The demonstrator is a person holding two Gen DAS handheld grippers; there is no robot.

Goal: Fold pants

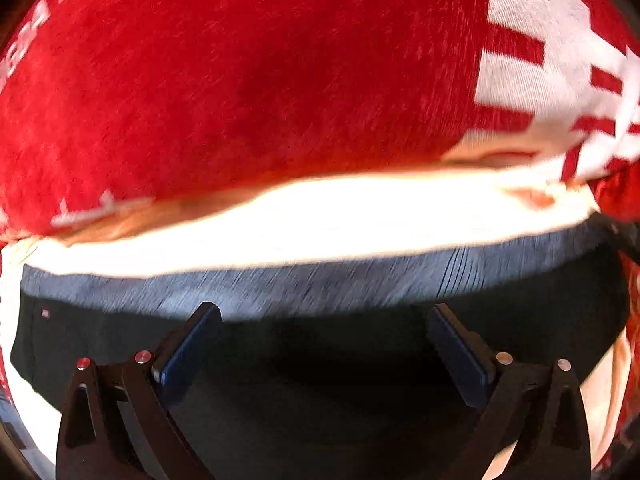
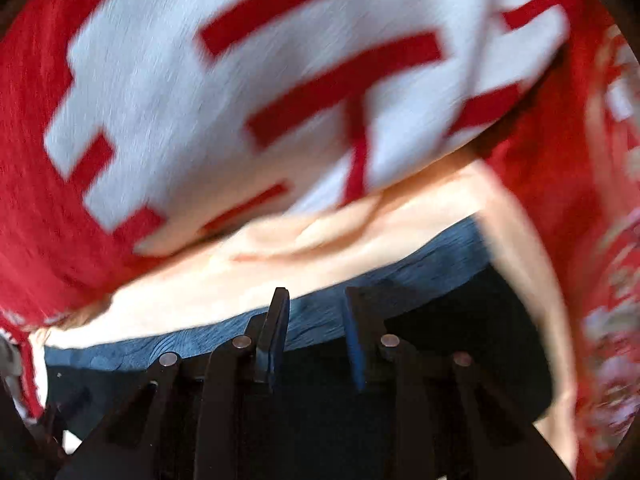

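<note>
Both views blurred. Left gripper (image 1: 324,320) points steeply down, jaws wide apart, nothing between them, over dark pants (image 1: 320,380) lying on a pale surface (image 1: 320,220) beside a red-white blanket (image 1: 240,80). Right gripper (image 2: 316,308) also points down, jaws narrowly parted; whether they pinch the pants (image 2: 320,420) I cannot tell.

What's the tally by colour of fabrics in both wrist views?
Red-and-white blanket: 1
Cream sheet: 1
Dark pants with blue-grey band: 1
Total: 3
</note>
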